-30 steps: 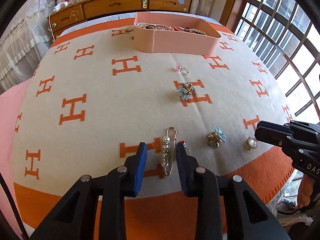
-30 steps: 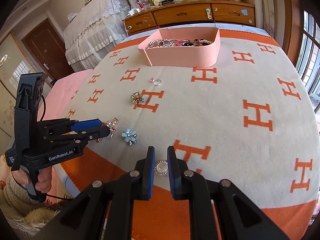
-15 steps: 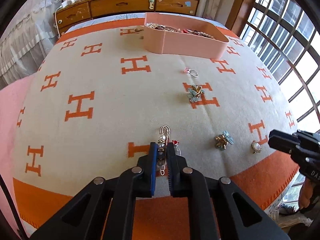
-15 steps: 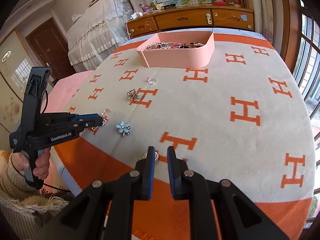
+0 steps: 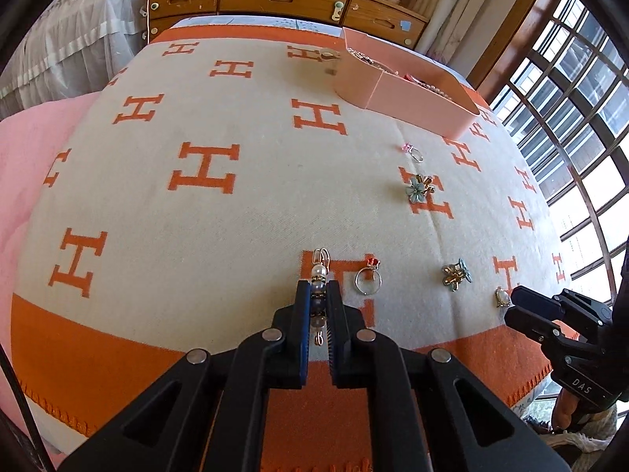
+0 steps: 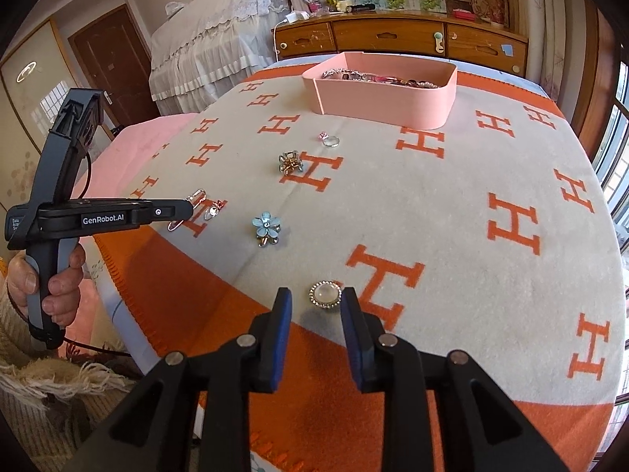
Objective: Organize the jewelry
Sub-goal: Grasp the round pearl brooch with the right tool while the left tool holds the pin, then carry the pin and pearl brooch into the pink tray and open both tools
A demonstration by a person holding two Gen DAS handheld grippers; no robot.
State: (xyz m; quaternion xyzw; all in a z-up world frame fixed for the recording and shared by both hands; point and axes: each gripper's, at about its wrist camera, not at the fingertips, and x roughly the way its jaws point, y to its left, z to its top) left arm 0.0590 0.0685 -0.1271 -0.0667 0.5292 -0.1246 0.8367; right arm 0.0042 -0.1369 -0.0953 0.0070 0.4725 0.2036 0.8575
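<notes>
My left gripper (image 5: 318, 289) is shut on a gold pearl safety-pin brooch (image 5: 319, 271), held just above the blanket; it also shows in the right wrist view (image 6: 184, 210). My right gripper (image 6: 316, 299) is open, its fingers either side of a round pearl brooch (image 6: 325, 294) lying on the blanket. A pink jewelry box (image 6: 387, 90) with several pieces stands at the far side. Loose on the blanket lie a ring with a red stone (image 5: 368, 278), a blue flower brooch (image 6: 266, 228), a gold flower brooch (image 6: 289, 162) and a ring with a pink stone (image 6: 330, 140).
A cream and orange H-patterned blanket (image 6: 452, 212) covers the table; its orange front edge is close to both grippers. A wooden dresser (image 6: 401, 39) stands behind the table, windows (image 5: 570, 110) to the right, a lace-covered bed (image 6: 220, 51) to the left.
My left gripper closed on the pearl safety-pin brooch and lifted it slightly. My right gripper opened and moved forward, its fingers now either side of the round pearl brooch.
</notes>
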